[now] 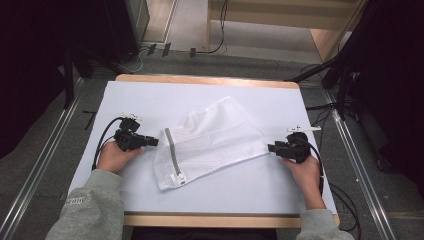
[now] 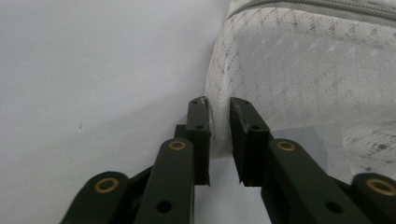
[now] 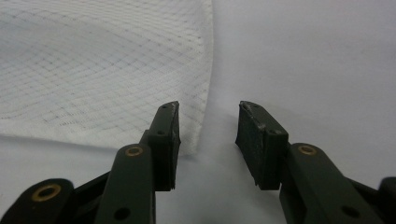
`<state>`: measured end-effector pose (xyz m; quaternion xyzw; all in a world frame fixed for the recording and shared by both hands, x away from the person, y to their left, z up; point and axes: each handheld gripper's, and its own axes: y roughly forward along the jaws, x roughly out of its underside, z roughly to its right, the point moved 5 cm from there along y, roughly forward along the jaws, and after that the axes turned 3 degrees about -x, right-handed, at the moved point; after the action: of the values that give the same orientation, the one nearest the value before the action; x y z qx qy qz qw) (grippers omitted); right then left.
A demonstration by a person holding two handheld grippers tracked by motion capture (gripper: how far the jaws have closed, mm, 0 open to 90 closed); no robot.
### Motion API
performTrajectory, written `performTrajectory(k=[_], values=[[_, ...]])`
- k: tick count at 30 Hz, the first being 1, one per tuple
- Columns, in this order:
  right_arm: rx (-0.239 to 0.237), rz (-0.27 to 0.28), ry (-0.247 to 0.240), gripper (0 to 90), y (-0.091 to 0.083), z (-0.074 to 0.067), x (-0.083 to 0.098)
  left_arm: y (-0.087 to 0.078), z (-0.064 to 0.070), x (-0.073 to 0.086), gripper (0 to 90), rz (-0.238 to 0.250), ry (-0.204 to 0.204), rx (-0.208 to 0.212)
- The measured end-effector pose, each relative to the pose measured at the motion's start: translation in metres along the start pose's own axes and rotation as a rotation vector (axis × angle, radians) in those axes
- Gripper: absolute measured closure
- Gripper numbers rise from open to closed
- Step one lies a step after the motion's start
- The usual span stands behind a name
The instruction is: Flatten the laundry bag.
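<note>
Mesh bag (image 1: 210, 140) flat on table (image 1: 280, 190) | left gripper (image 2: 219, 112) pinching its corner | right gripper (image 3: 208, 121) spread

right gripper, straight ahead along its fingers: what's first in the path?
Probably the corner edge of the white mesh bag. The right gripper has its fingers open, and the bag's edge lies just between and ahead of them; contact is unclear.

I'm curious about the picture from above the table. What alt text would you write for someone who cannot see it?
A person seated at a white-topped table holds a black two-jaw gripper in each hand, one at either end of a white mesh laundry bag lying flat. The left gripper meets the bag's end near its grey zipper; the right gripper is at the opposite corner.
</note>
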<state>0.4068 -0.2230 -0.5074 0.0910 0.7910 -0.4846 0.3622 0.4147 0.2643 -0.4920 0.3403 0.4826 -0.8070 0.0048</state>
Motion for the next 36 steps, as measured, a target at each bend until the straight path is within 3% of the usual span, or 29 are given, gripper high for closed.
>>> performTrajectory(k=[5, 6, 8, 9, 10, 11, 19, 27, 36], values=[[-0.015, -0.016, -0.007, 63.8, 0.003, -0.005, 0.001, 0.000, 0.000, 0.000, 87.8, -0.013, 0.004, -0.002], [-0.005, -0.014, -0.014, 67.4, 0.004, -0.005, 0.002, -0.001, 0.000, 0.000, 88.2, -0.013, 0.003, -0.004], [0.009, -0.024, -0.027, 82.9, 0.004, -0.006, 0.002, -0.003, -0.002, -0.001, 88.7, -0.004, 0.004, -0.029], [-0.011, -0.036, -0.012, 89.2, 0.004, -0.006, 0.002, -0.006, -0.004, -0.002, 88.9, 0.011, -0.008, -0.040], [-0.036, -0.052, 0.037, 90.0, 0.004, -0.005, 0.001, -0.008, -0.005, -0.002, 89.0, 0.019, -0.014, -0.045], [-0.043, -0.070, 0.064, 90.0, 0.001, -0.003, -0.001, -0.011, -0.007, -0.003, 89.1, 0.033, -0.024, -0.051], [-0.010, -0.027, 0.062, 90.0, -0.011, 0.010, -0.009, -0.025, -0.015, -0.001, 89.3, 0.077, -0.050, -0.072], [0.034, -0.020, 0.073, 90.0, -0.003, 0.025, -0.021, -0.033, 0.004, 0.011, 89.2, 0.060, -0.015, -0.041], [0.024, 0.004, 0.081, 90.0, 0.018, 0.036, -0.046, -0.048, 0.032, 0.043, 88.9, 0.038, 0.012, -0.013]])
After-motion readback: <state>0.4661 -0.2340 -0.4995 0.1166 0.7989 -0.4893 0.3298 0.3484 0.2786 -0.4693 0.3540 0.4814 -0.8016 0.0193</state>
